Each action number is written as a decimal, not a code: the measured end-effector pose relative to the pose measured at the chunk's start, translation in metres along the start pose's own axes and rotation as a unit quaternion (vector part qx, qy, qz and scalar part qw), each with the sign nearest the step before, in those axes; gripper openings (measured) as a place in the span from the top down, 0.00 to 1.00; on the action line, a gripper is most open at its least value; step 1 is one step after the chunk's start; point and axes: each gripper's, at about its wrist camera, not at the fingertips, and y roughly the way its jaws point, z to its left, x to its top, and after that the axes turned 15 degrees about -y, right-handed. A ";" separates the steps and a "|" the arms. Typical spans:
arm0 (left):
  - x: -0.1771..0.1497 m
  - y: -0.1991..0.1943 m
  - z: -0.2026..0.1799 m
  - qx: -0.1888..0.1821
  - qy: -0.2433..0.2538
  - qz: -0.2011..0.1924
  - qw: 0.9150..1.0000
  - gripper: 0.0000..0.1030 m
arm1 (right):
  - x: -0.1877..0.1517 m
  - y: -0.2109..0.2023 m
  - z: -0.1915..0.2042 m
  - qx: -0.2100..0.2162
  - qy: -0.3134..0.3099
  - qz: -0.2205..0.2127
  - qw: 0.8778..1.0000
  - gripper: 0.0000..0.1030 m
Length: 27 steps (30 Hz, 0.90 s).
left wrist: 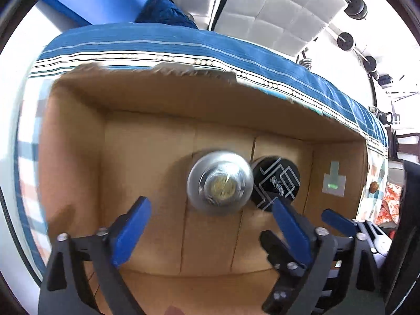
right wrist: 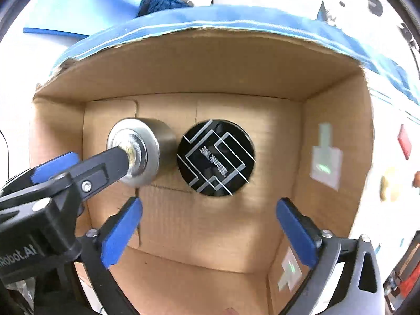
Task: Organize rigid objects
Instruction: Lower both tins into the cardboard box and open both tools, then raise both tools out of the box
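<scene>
Inside cardboard box [right wrist: 199, 73], silver tin [right wrist: 139, 152] beside black patterned tin [right wrist: 216, 157], both hand-held grippers' jaws apart.

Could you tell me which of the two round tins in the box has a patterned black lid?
The black tin, right of the silver tin, with pale angular lines across its lid.

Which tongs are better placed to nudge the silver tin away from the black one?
Left, probably: the left tongs sit open right over the silver tin; the right tongs face the black tin.
</scene>
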 end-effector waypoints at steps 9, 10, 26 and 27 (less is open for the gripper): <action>-0.056 -0.047 0.016 0.018 0.024 -0.072 0.997 0.01 | -0.053 -0.044 0.018 -0.038 -0.004 -0.050 0.998 0.00; -0.062 -0.053 0.017 0.017 0.026 -0.080 0.996 0.01 | -0.060 -0.052 0.017 -0.041 -0.003 -0.059 0.997 0.00; -0.159 -0.120 0.035 0.012 0.054 -0.165 0.985 0.01 | -0.163 -0.154 0.040 -0.066 -0.013 -0.149 0.986 0.00; -0.162 -0.124 0.034 0.013 0.055 -0.168 0.984 0.01 | -0.167 -0.157 0.041 -0.065 -0.014 -0.152 0.986 0.00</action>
